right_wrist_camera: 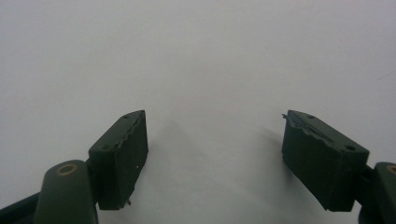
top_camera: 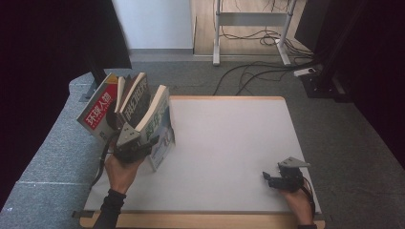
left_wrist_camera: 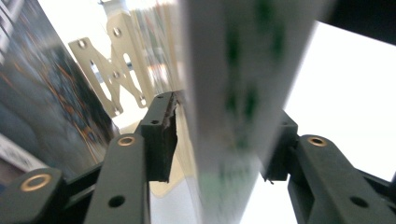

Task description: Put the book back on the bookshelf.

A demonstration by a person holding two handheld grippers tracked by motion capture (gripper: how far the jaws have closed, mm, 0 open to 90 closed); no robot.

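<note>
Nearest us, our left claw point(left_wrist_camera: 217, 140) closes its jaws on a white-and-green book point(top_camera: 160, 126), which stands tilted at the desk's point(top_camera: 229, 152) left edge. Behind that book lean a dark book point(top_camera: 136, 98) and a red-covered book point(top_camera: 99, 110), propped by a metal bookend point(left_wrist_camera: 109, 70). At the desk's near right corner, our right claw point(right_wrist_camera: 215, 154) rests wide open, holding nothing, over the bare white surface.
</note>
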